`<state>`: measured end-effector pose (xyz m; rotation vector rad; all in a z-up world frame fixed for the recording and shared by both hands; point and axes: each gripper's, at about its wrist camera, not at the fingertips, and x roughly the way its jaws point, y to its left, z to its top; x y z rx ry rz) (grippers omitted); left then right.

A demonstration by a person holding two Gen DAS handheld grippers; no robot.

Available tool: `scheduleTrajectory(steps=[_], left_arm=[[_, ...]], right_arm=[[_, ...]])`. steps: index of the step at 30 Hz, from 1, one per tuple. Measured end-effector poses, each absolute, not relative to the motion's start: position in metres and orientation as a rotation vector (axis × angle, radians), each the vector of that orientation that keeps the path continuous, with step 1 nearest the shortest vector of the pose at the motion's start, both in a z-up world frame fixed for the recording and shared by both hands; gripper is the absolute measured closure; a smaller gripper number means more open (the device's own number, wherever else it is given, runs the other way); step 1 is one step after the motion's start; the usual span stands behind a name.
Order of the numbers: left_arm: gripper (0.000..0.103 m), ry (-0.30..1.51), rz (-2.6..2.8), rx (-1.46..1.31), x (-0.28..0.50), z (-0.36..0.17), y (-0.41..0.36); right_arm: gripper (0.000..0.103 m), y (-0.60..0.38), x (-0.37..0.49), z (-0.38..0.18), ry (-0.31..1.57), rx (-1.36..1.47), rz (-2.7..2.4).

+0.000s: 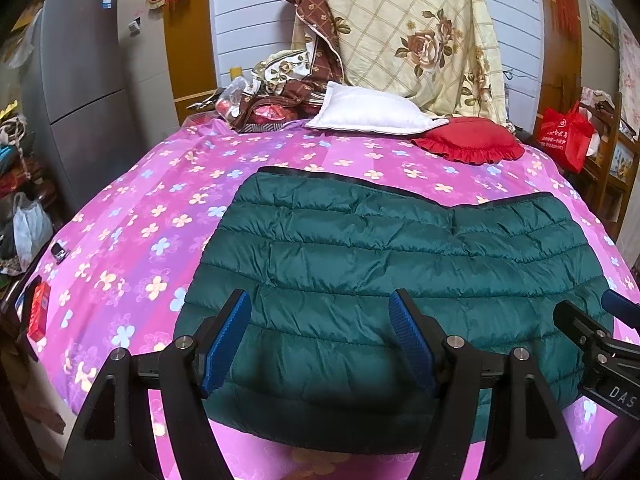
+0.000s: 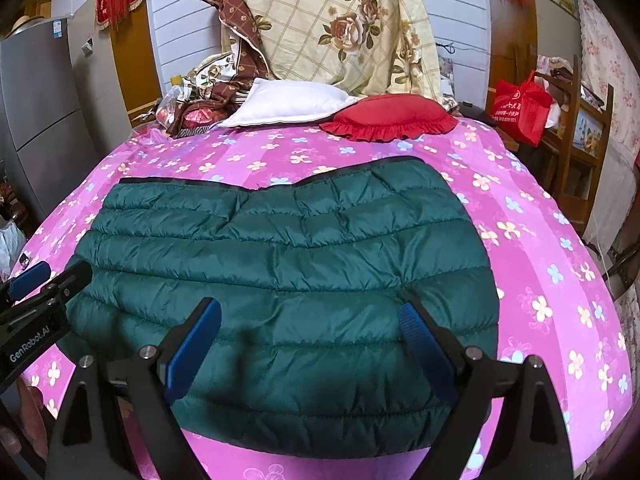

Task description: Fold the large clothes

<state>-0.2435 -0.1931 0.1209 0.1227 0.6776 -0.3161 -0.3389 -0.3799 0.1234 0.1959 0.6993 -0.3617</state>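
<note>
A dark green quilted puffer jacket lies folded flat on a pink flowered bedsheet; it also shows in the right wrist view. My left gripper is open and empty, hovering above the jacket's near left part. My right gripper is open and empty, above the jacket's near right part. The right gripper also shows at the right edge of the left wrist view. The left gripper shows at the left edge of the right wrist view.
A white pillow and a red frilled cushion lie at the bed's far end, with a floral quilt piled behind. A grey fridge stands left. A red bag and wooden shelf are right. A red box lies at the bed's left edge.
</note>
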Motion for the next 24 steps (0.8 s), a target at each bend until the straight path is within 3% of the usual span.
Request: scheduleTrajectory(steps=[24], left_arm=[[0.05, 0.68, -0.328, 0.141, -0.2438, 0.1175, -0.197]], right_arm=[[0.009, -0.3789, -0.336, 0.1219, 0.702, 0.198, -0.36]])
